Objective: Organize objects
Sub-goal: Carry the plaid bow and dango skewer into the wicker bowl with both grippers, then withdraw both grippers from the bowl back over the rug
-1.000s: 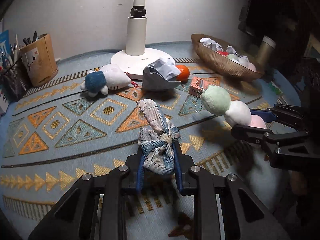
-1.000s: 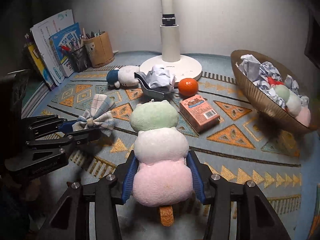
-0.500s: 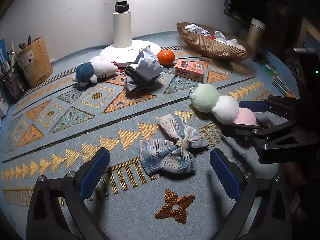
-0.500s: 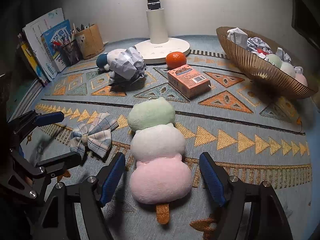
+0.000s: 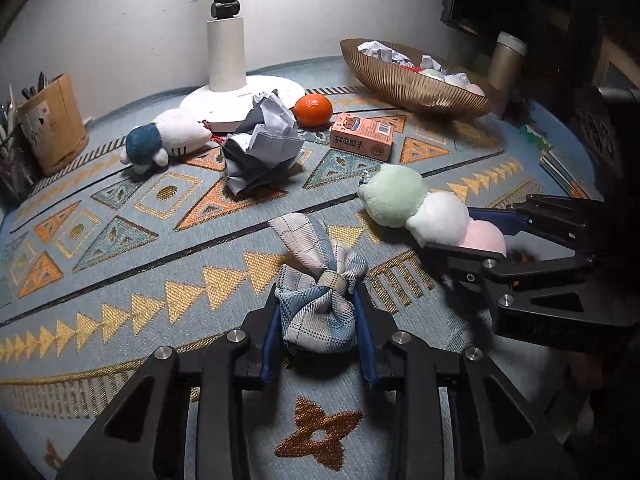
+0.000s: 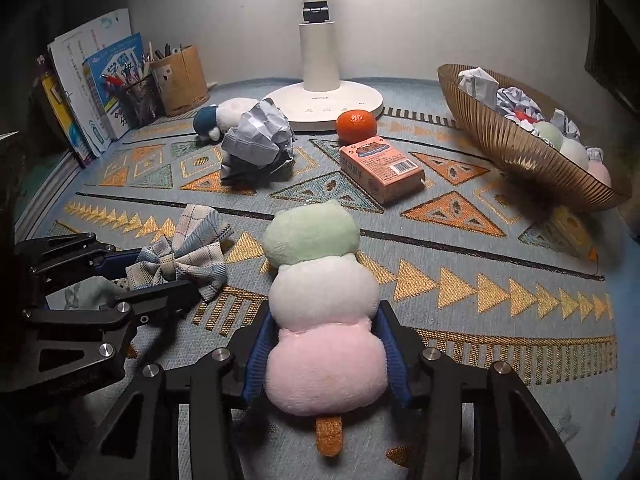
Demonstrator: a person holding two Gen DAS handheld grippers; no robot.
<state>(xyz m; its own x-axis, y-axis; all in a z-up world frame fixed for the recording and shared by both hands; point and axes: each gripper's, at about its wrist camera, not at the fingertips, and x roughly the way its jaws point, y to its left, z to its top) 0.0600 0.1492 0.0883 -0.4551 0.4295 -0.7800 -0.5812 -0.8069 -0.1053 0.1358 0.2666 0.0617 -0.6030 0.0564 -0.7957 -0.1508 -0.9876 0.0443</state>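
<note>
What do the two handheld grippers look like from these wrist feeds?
Both match: the left gripper and right gripper have matte black angular frames with triangular cut-outs and silver screw heads. Their fingers are lined with blue pads. No cables, markings or sleeves are visible.

Patterned rug (image 5: 120, 240); orange (image 5: 313, 109), carton (image 5: 362, 137), basket (image 5: 412, 88).

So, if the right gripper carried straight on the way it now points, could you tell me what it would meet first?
Probably the orange box: the right gripper, shut on the dango plush, points over the mat toward it, though depth is hard to judge.
</note>
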